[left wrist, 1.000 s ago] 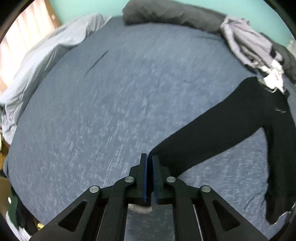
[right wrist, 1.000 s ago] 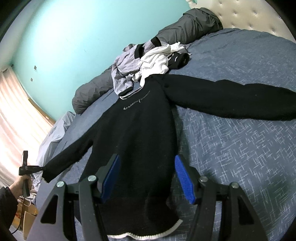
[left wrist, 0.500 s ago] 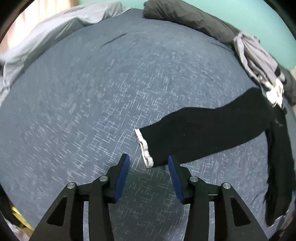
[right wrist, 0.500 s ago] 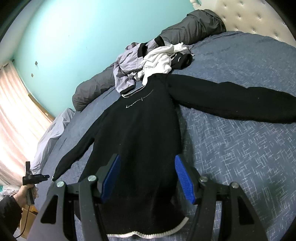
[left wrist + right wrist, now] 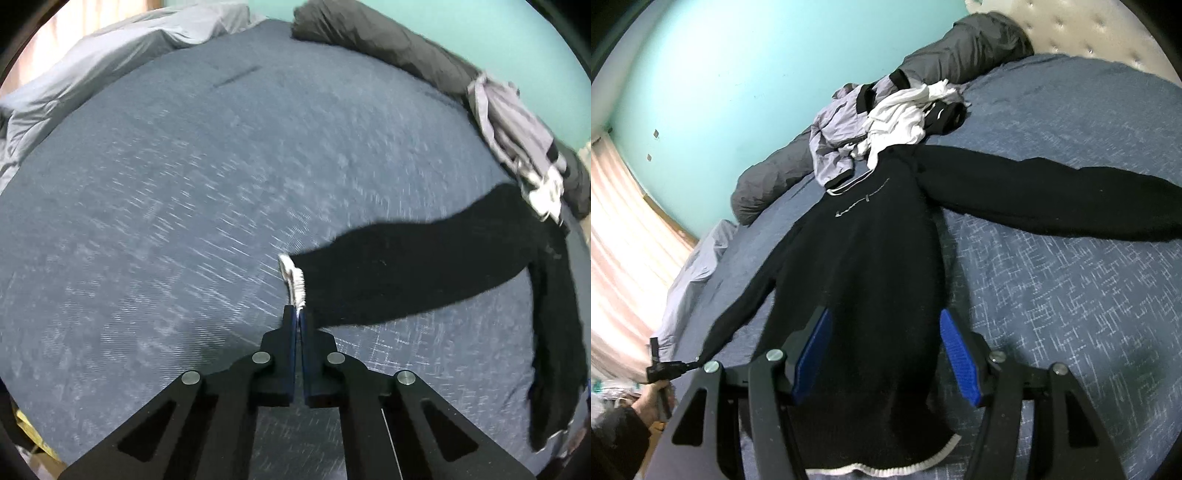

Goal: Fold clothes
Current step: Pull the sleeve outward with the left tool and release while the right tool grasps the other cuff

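Note:
A black sweater (image 5: 871,258) with white trim lies face up on the blue bedspread (image 5: 1071,295), both sleeves spread out. My right gripper (image 5: 884,312) hovers open over its lower body, the blue pads either side of the fabric and not pressing it. In the left wrist view the left sleeve (image 5: 406,273) lies flat and ends in a white cuff (image 5: 293,277). My left gripper (image 5: 297,314) is closing tight on the near corner of that cuff. The right wrist view shows the left gripper (image 5: 690,363) at the sleeve's end, held by a hand (image 5: 650,402).
A heap of grey, white and black clothes (image 5: 886,118) lies just past the sweater's collar. A rolled dark grey duvet (image 5: 967,48) runs along the teal wall. Pale grey bedding (image 5: 110,66) is bunched at the bed's far left edge. A tufted headboard (image 5: 1089,33) stands at the right.
The left gripper opened and let the sleeve drop flat on the bed, sank toward it, then shut again at the cuff's near corner. The right gripper stayed where it was, open.

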Demonstrator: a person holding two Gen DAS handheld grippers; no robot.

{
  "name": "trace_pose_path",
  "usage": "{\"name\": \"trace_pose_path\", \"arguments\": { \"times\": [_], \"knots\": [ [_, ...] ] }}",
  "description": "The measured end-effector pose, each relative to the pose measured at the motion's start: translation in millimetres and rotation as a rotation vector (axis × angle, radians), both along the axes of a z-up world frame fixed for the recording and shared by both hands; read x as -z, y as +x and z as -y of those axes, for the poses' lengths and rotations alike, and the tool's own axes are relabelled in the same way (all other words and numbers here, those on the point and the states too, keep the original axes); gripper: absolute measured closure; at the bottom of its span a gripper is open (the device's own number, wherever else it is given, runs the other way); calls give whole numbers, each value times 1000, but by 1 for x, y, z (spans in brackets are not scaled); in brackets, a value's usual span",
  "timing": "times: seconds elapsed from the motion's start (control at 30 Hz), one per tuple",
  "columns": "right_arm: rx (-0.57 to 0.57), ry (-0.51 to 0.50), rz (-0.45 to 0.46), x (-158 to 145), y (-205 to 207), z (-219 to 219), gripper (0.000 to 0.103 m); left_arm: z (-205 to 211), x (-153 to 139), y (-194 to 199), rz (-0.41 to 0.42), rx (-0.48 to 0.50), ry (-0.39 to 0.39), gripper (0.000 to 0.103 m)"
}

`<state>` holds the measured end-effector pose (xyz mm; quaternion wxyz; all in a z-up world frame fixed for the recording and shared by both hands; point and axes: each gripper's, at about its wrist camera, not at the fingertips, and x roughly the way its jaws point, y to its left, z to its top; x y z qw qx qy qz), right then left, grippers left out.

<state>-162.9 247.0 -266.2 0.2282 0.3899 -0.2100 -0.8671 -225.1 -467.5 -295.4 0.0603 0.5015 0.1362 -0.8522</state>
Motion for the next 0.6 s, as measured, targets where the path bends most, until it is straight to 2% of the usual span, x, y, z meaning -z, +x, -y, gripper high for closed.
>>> {"name": "trace_pose_path", "arguments": {
  "times": [0.03,0.1,0.2,0.3,0.5,0.6],
  "knots": [
    [-3,9,-7,-7,-2,-6,41,3,-4,3,-3,-3,3,101],
    [-6,50,-4,-22,-9,-24,41,4,-10,8,5,-27,-59,103],
    [6,73,19,-37,-20,-60,41,4,-12,15,10,-35,-17,103],
    [76,126,62,-44,-32,-113,41,-9,-20,23,-12,3,-10,103],
    [223,184,218,-18,-45,-209,41,-54,-32,38,-48,83,33,101],
    [273,156,276,1,-49,-237,41,-76,-34,42,-53,118,49,100]
  ]
}}
